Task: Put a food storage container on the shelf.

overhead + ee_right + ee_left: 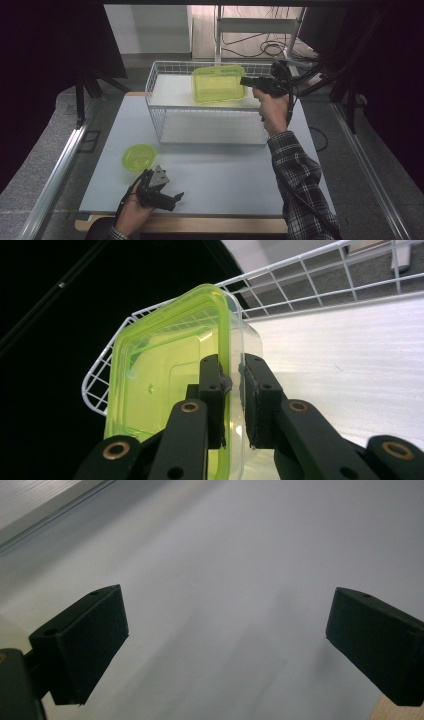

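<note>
Container [218, 83], square, clear with a yellow-green lid, sits on the upper shelf of a white wire rack [165, 112], toward the shelf's right half and close to the rear wire rim. Rack stands at the far side of the desk [235, 175], its shelf lined with a white sheet.

Right gripper [246, 80] reaches in from the rack's right end, roughly level, and meets the container's right edge. In the right gripper view the jaws are drawn narrow and clamp the container's rim: one pad [214, 385] lies on the lid face, the other on the clear wall side, with the lid's edge pinched between them. Right hand [272, 111] rises from a plaid sleeve [297, 175] at the desk's right side.

Left gripper [172, 198] rests low near the desk's front edge, left of centre, held in the left hand [132, 212]. Its jaws stand wide apart with bare desk surface between them; nothing is held.

Round lid [139, 156], yellow-green, lies flat on the desk just beyond the left gripper, apart from it, in front of the rack's left corner.
</note>
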Tool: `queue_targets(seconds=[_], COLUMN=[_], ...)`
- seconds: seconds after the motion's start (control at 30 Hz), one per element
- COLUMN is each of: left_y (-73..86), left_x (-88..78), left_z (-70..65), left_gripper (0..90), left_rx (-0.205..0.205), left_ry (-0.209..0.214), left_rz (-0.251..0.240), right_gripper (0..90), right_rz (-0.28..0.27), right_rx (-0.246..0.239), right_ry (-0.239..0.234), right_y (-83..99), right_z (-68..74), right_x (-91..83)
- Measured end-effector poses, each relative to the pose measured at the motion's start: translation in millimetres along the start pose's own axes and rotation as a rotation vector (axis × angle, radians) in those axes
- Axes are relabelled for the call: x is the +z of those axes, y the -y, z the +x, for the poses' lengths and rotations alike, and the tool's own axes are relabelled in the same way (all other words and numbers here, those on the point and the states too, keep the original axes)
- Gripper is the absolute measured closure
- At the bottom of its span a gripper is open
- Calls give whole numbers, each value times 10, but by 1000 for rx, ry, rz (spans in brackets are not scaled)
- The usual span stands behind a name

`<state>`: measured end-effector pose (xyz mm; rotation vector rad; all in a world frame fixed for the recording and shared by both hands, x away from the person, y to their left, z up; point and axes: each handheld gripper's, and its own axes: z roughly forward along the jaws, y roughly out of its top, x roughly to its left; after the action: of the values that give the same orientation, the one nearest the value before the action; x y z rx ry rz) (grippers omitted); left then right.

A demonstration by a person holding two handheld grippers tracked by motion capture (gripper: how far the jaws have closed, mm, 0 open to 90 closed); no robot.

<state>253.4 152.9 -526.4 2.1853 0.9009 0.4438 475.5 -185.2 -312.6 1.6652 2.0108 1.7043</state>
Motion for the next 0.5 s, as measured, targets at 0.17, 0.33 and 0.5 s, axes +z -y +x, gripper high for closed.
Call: queue_targets(seconds=[0.17,0.33,0.5], left_y=[1,1,3], left_x=[4,12,19], left_z=[-1,-8,-5], left_gripper=[31,31,31], left_rx=[1,3,7], left_ry=[-1,0,-1], left_rz=[3,11,15], right_gripper=[782,738,700], right_rz=[1,16,27], right_rx=[-7,-40,-83], right_ry=[10,69,127], right_y=[18,22,26], right_z=[4,28,7], right_x=[2,16,58])
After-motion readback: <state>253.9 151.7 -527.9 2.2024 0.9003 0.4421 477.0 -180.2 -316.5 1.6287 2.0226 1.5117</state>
